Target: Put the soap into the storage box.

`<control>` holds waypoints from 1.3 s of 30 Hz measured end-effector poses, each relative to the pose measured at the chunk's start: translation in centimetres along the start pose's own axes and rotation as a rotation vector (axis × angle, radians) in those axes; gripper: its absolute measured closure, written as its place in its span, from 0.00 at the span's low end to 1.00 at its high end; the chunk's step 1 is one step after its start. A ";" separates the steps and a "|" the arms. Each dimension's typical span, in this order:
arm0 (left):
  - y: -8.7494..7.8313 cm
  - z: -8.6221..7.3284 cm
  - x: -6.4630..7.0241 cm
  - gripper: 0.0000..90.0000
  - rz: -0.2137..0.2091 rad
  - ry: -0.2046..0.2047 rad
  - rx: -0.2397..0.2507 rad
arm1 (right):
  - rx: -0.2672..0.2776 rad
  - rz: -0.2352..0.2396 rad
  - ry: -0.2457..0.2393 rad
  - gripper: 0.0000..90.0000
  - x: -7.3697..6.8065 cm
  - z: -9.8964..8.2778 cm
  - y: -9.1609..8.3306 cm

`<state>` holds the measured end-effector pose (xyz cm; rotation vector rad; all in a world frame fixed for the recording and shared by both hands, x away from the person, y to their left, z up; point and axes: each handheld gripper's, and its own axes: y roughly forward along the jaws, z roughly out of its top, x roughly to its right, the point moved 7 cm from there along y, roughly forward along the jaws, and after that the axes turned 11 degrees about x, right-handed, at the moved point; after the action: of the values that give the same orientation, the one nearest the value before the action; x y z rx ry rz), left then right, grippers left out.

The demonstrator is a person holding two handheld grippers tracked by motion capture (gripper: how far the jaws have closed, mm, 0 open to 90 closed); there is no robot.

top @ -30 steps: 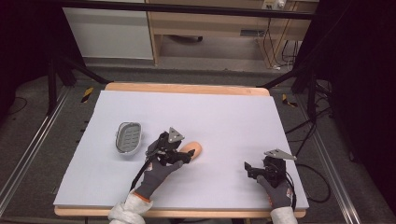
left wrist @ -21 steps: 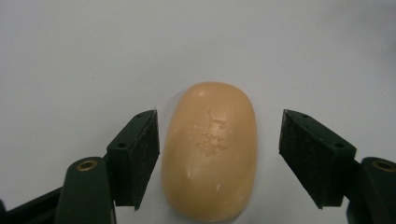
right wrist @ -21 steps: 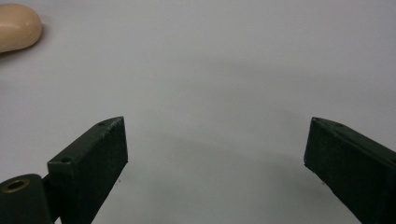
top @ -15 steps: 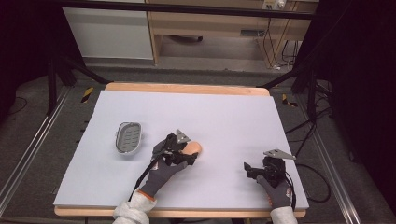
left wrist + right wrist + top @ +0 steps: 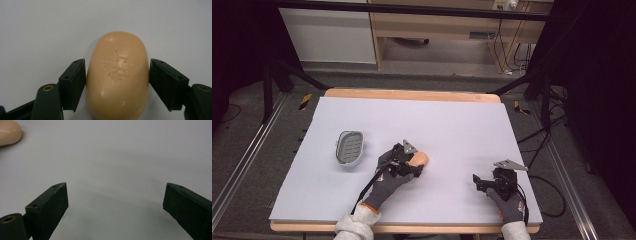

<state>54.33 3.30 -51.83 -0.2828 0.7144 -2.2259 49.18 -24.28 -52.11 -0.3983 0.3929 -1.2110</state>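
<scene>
soap bar: peach oval bar (image 5: 117, 77) lying flat on the white table cover (image 5: 452, 125), a bit left of the middle and toward my near edge. Cracked, flaky patch on its top face.

left gripper: my left gripper (image 5: 412, 166) sits low over the soap's near end, aimed away from me and a little to the right. The forearm comes in from the bottom edge at a slant, grey glove wrapped round the handle.

left jaws: one pad on each long side of the soap. The left pad looks like it's touching; the right one is touching or a hair off, can't call it. So: closed in around the bar, a firm grip I can't confirm.

right gripper: my right gripper (image 5: 115, 202) is well right of the soap, near the front edge, resting low on the cover.

right jaws: spread wide, bare cover between them.

soap dish: grey oval dish (image 5: 350, 147) just left of the soap, apart from it.
</scene>
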 end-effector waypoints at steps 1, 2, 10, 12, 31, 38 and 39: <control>0.1 0.0 0.0 0.33 0.001 0.004 -0.002 | 0.000 0.000 0.000 0.07 0.0 0.0 0.0; 0.1 -0.1 0.0 0.33 -0.001 0.002 -0.003 | -0.001 0.000 0.001 0.07 0.0 0.0 0.0; 0.5 -0.3 0.0 0.33 -0.007 0.002 -0.025 | -0.005 -0.005 0.001 0.07 0.0 0.0 0.0; 0.5 -0.4 0.0 0.33 -0.007 0.001 -0.027 | -0.004 -0.003 -0.001 0.07 0.0 0.0 0.0; 0.8 -0.5 0.0 0.35 -0.006 0.009 -0.059 | -0.008 -0.003 -0.004 0.07 0.0 -0.1 0.1; -0.3 0.1 0.2 0.35 -0.014 0.003 -0.031 | -0.010 -0.004 0.000 0.07 0.0 -0.1 0.1; -0.8 0.3 0.2 0.35 -0.022 -0.004 -0.022 | -0.009 -0.004 0.000 0.07 0.0 -0.1 0.1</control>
<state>53.82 3.45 -51.12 -0.3072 0.7373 -2.2393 49.19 -24.25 -52.19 -0.4072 0.3980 -1.2136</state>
